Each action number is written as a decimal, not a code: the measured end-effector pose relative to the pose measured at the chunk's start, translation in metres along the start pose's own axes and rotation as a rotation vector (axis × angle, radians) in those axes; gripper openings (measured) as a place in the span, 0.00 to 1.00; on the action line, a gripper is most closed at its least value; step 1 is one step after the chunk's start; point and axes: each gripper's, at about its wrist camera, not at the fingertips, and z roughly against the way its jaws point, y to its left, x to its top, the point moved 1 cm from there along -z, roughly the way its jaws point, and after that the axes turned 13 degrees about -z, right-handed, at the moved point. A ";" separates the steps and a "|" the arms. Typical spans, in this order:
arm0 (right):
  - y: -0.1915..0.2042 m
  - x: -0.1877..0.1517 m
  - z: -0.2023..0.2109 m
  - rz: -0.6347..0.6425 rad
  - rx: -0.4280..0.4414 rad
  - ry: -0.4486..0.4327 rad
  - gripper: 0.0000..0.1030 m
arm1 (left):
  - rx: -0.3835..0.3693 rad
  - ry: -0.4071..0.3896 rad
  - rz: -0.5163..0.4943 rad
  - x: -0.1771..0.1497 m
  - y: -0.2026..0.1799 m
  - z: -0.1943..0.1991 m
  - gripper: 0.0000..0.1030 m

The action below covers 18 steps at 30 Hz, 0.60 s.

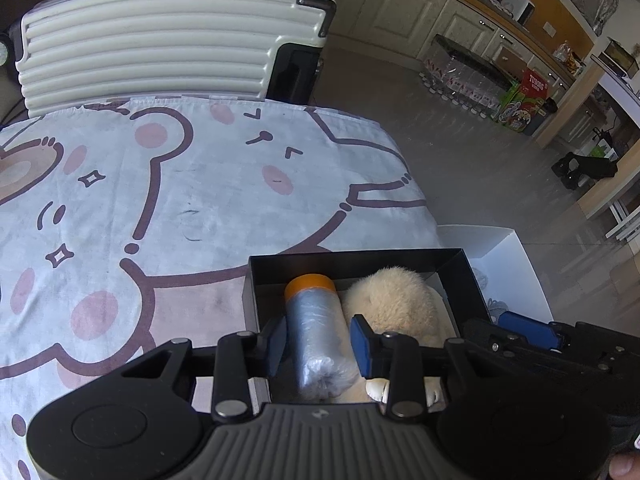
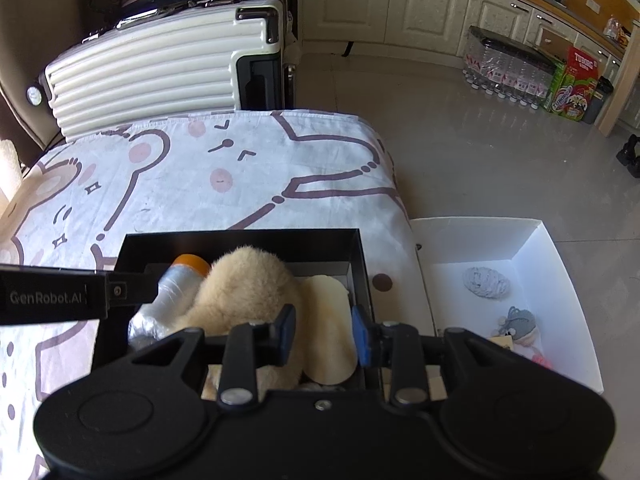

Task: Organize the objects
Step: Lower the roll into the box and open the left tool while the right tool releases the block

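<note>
A black box point(image 1: 352, 262) point(image 2: 240, 240) sits at the bed's near right edge. In it lie a clear plastic roll with an orange cap point(image 1: 316, 328) point(image 2: 180, 284) and a cream plush toy point(image 1: 392, 300) point(image 2: 248, 288). My left gripper point(image 1: 320, 344) is open, its blue pads on either side of the roll with gaps showing. My right gripper point(image 2: 324, 332) is open above the plush toy's pale flat part point(image 2: 328, 328). The left gripper's arm point(image 2: 52, 298) reaches in from the left in the right wrist view.
The bed has a cartoon-bear sheet point(image 1: 160, 200) point(image 2: 200, 168). A white suitcase point(image 1: 160, 40) point(image 2: 160, 68) stands behind it. A white box point(image 2: 520, 240) on the floor to the right holds a grey knitted item point(image 2: 486, 282) and a small grey plush point(image 2: 520, 320). Bottles and cartons point(image 2: 540, 76) line the cabinets.
</note>
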 end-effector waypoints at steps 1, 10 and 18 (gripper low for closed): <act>-0.001 0.000 0.002 -0.006 0.002 -0.002 0.34 | 0.004 -0.001 -0.004 -0.001 -0.001 0.002 0.35; -0.006 -0.001 0.027 -0.060 -0.001 -0.039 0.49 | 0.067 0.008 -0.051 -0.011 -0.007 0.025 0.66; -0.001 -0.006 0.051 -0.059 0.002 -0.067 0.60 | 0.126 0.007 -0.054 -0.022 -0.002 0.046 0.88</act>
